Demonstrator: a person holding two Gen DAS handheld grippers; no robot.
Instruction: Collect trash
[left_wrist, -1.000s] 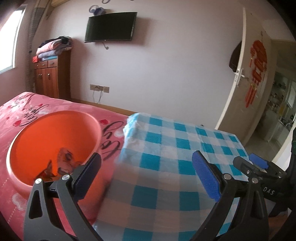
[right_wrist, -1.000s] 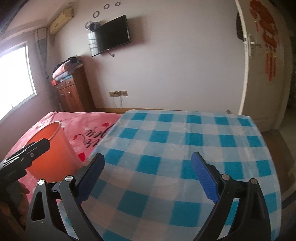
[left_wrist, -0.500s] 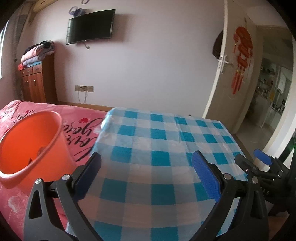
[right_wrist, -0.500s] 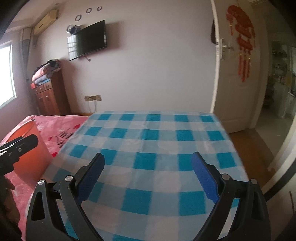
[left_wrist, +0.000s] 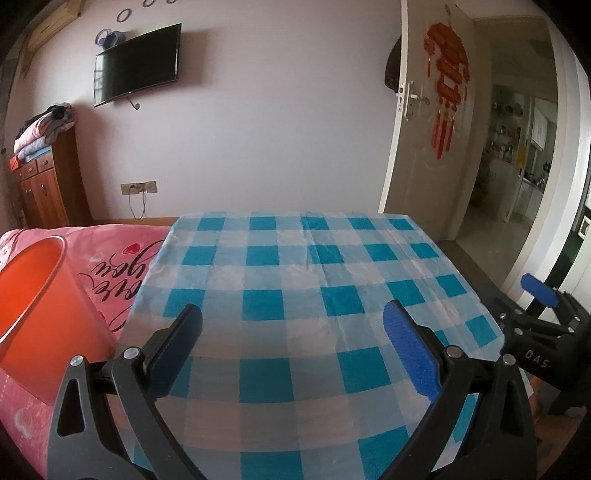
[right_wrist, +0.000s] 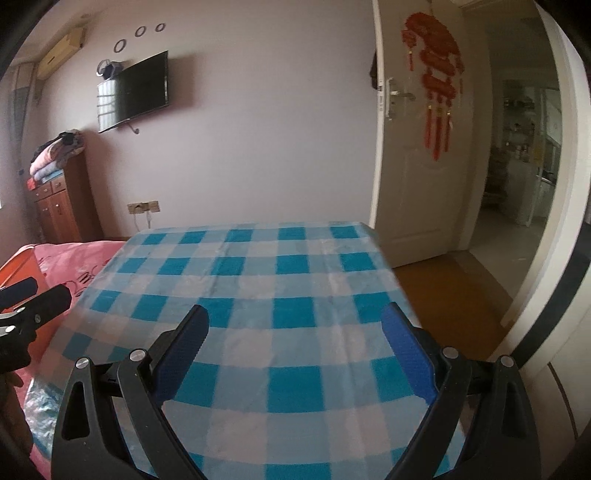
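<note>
Bedroom, checked tablecloth (left_wrist: 295, 280) filling centre of both views, no trash showing on it. We are holding left gripper (left_wrist: 291, 354) and right gripper (right_wrist: 295, 354) above cloth, fingers spread wide, gripping nothing. Orange bin (left_wrist: 33, 295) sitting at left edge on pink bedspread (left_wrist: 122, 266). Step likely ending or searching; next move calls for scanning for leftover trash.

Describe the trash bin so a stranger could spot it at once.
Find the table with the blue checked cloth. Left of it lies a pink bedspread with black script. The bin stands on it: a plain orange plastic bucket, open-topped, the only orange thing there.
</note>
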